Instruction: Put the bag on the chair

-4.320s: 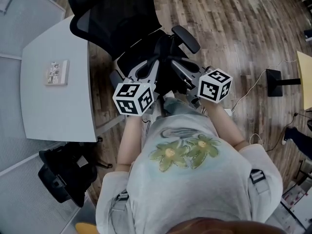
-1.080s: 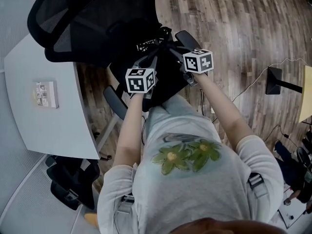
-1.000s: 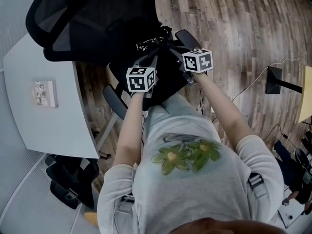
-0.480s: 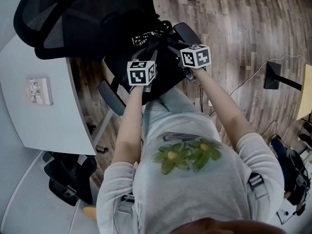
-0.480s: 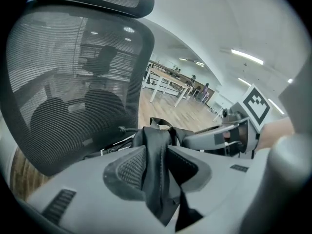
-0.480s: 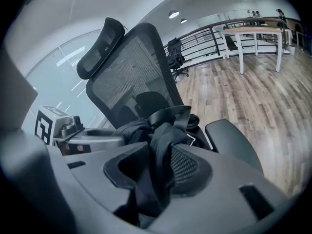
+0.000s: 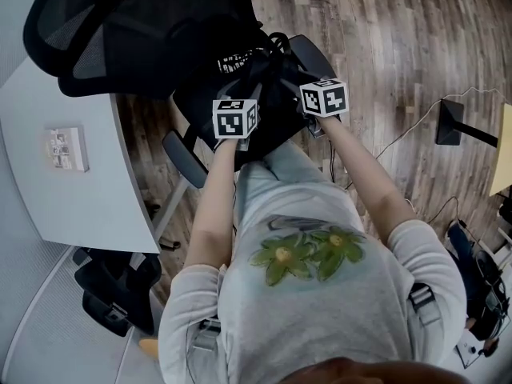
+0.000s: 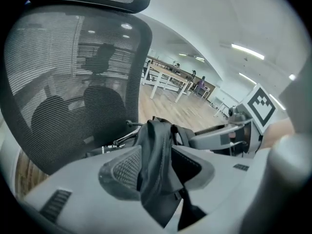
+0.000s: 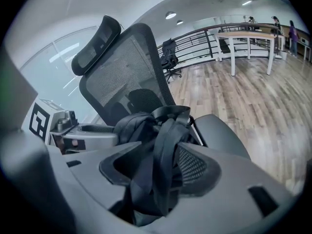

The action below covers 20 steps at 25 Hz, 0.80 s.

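Note:
The black bag (image 7: pixel 258 64) rests on the seat of the black mesh office chair (image 7: pixel 136 22). My left gripper (image 7: pixel 242 94) and right gripper (image 7: pixel 294 80) reach down to it side by side. In the left gripper view my left gripper (image 8: pixel 158 172) has a bag strap (image 8: pixel 155 150) hanging loose between its jaws, which have just been opening. In the right gripper view my right gripper (image 9: pixel 161 169) also holds a slack bundle of straps (image 9: pixel 163 145) between jaws that have just been opening; the pads do not press on it.
A white desk (image 7: pixel 72 190) with a small box (image 7: pixel 66 148) stands left of the chair. The chair's armrests (image 7: pixel 308 50) flank the seat. Another black chair (image 7: pixel 112 294) is at lower left. Cables and a black stand (image 7: pixel 460 126) lie on the wooden floor at right.
Several seconds ago both grippers held the bag in front of the chair; now they are forward over the seat with the bag set down. Over the last second they sank a little.

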Motion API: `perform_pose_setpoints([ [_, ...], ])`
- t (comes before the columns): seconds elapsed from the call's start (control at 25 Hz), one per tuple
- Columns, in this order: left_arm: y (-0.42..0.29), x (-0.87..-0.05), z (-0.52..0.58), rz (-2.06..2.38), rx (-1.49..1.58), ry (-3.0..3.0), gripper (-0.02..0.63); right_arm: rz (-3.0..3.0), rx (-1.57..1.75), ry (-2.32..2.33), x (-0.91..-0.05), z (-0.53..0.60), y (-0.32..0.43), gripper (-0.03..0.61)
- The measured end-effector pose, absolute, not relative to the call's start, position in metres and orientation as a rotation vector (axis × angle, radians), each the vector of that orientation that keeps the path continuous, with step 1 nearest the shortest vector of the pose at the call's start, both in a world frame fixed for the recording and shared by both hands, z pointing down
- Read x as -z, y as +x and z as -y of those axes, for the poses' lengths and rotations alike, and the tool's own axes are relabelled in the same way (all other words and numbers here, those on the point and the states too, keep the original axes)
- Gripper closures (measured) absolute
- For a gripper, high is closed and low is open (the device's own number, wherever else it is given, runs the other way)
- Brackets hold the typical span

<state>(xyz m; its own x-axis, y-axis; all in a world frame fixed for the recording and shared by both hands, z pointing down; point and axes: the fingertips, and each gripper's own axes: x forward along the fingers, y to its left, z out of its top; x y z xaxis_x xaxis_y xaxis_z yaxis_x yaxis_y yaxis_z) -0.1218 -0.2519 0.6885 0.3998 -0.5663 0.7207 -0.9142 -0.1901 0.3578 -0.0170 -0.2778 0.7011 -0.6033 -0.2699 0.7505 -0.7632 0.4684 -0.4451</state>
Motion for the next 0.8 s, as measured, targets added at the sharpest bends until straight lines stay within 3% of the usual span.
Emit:
perform_pose_setpoints([
  [0.36, -0.117, -0.673, 0.255, 1.279, -0.586, 1.911, 0.399, 2.171, -1.081, 0.928, -0.682, 0.269, -0.004, 0.364],
  [0.8, -0.096, -0.601, 0.248, 1.314, -0.497, 2.047, 0.411, 2.366, -1.065, 1.032, -0.613, 0.261, -0.001, 0.486],
])
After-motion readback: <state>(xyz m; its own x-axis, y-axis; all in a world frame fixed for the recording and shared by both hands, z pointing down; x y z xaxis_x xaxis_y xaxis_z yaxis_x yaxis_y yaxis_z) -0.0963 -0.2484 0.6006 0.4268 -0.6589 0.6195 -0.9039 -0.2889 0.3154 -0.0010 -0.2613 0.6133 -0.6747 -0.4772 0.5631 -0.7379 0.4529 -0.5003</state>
